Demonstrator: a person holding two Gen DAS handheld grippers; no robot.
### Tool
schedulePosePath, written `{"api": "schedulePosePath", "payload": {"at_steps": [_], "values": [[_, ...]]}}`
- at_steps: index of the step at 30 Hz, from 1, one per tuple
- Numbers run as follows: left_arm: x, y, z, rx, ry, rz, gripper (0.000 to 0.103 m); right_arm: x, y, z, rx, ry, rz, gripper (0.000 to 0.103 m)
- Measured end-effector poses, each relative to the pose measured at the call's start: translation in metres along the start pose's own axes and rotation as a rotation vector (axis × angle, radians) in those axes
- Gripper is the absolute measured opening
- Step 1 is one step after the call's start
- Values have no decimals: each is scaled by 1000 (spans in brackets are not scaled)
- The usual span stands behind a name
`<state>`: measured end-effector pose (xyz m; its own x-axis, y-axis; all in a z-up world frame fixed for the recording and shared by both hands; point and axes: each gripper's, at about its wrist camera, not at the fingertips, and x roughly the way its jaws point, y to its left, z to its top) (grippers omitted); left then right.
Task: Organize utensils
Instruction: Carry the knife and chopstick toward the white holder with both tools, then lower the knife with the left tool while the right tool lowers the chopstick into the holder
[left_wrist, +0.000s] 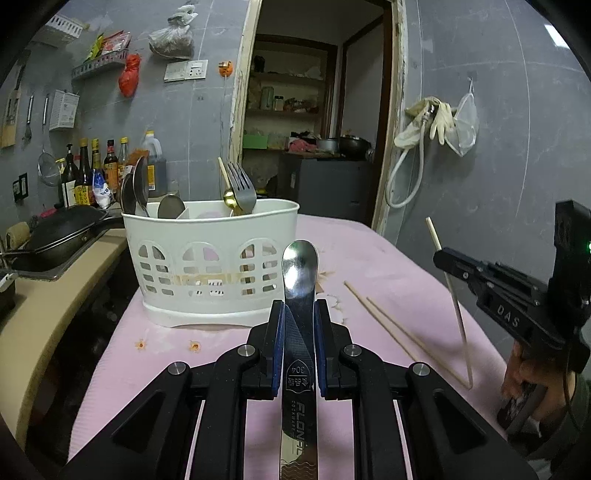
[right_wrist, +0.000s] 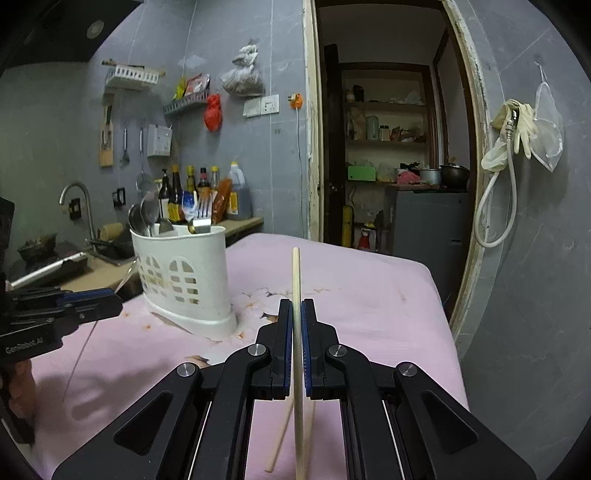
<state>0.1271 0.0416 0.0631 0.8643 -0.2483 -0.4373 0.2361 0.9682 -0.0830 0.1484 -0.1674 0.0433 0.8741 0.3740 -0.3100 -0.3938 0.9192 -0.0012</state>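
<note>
The left hand-held gripper (left_wrist: 299, 332) is squeezed tight on a shiny metal spoon (left_wrist: 299, 273). The spoon's bowl sticks out past the fingers, so it can go into the holder first. The right hand-held gripper (right_wrist: 296, 332) is pinched shut on one wooden chopstick (right_wrist: 296, 280), held almost straight up with its top end above the fingers.

The white utensil holder (left_wrist: 210, 258) stands on the pink surface (left_wrist: 369, 251), just ahead of the spoon and to the left of the chopstick. It already has spoons and a fork (left_wrist: 242, 184) standing in it. Two more chopsticks (left_wrist: 388, 325) lie flat on the surface near the right hand-held gripper. They look like they are waiting to be picked up.
</note>
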Motion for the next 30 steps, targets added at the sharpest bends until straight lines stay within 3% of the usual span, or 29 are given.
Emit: {"api": "schedulePosePath", "payload": {"at_steps": [16,30], "values": [[-20,5,12,-40,-148,40,12,-20,8,3,26,-141,4,3],[-25,14,45,-58,-270,62,12,-25,29,39,-11,-310,29,3]]}}
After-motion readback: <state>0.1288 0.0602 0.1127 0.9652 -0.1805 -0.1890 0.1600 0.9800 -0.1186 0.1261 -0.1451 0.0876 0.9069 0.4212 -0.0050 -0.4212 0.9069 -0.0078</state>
